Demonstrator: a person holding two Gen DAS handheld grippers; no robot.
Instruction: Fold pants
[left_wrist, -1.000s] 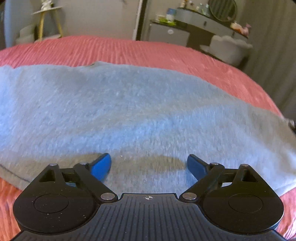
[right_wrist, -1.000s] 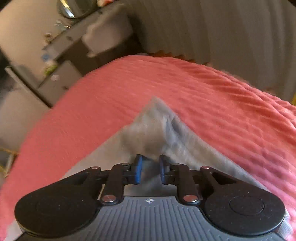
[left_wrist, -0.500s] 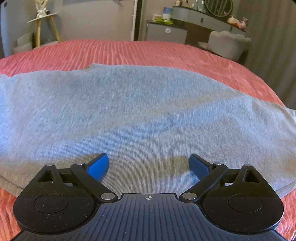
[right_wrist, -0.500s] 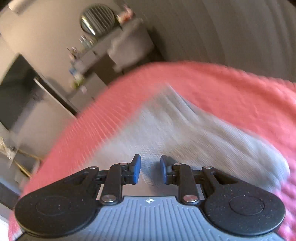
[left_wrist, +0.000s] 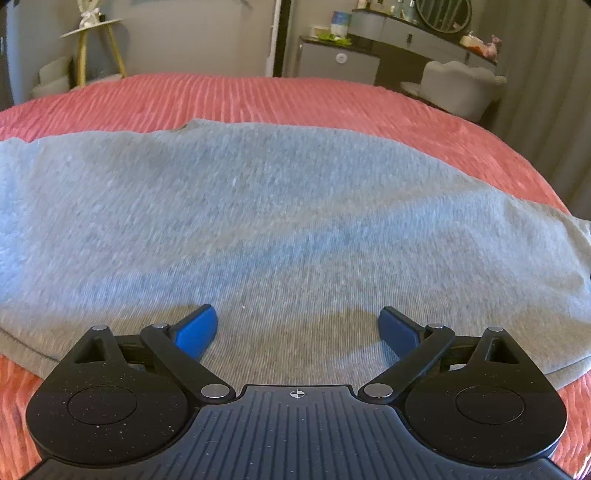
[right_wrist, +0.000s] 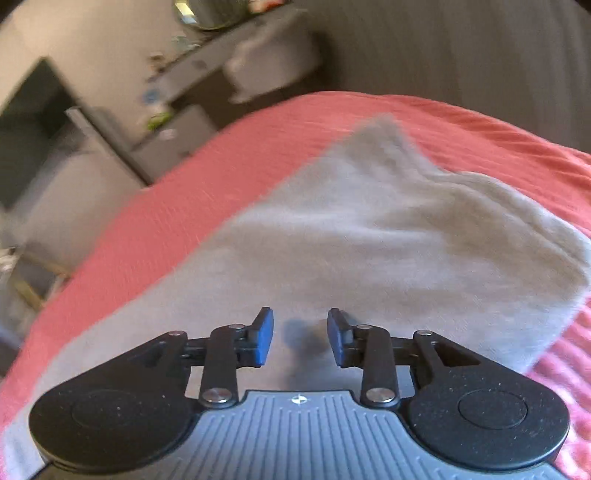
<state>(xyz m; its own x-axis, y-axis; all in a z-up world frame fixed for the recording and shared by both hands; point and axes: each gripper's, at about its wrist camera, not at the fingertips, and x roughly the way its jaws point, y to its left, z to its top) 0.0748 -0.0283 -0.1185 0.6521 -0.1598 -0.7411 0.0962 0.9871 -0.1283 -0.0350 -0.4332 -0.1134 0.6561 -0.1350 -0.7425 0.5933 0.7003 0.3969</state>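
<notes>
1. Grey pants (left_wrist: 280, 206) lie flat across the red bedspread (left_wrist: 258, 96), one end w/ a rumpled corner showing in the right wrist view.
2. Right gripper (right_wrist: 300, 341): jaws have just been opening, now part spread, nothing pinched; cloth lies under them.
3. Left gripper (left_wrist: 297, 326): jaws spread wide above the cloth, nothing held.
4. Likely step: fresh grips for next fold. Best to take both layers at the edge, lift evenly, keep corners matched.

The grey pants (left_wrist: 280, 206) run off the left wrist view's left edge. In the right wrist view motion blur smears the dressing table (right_wrist: 207, 62); its small items are unreadable.
</notes>
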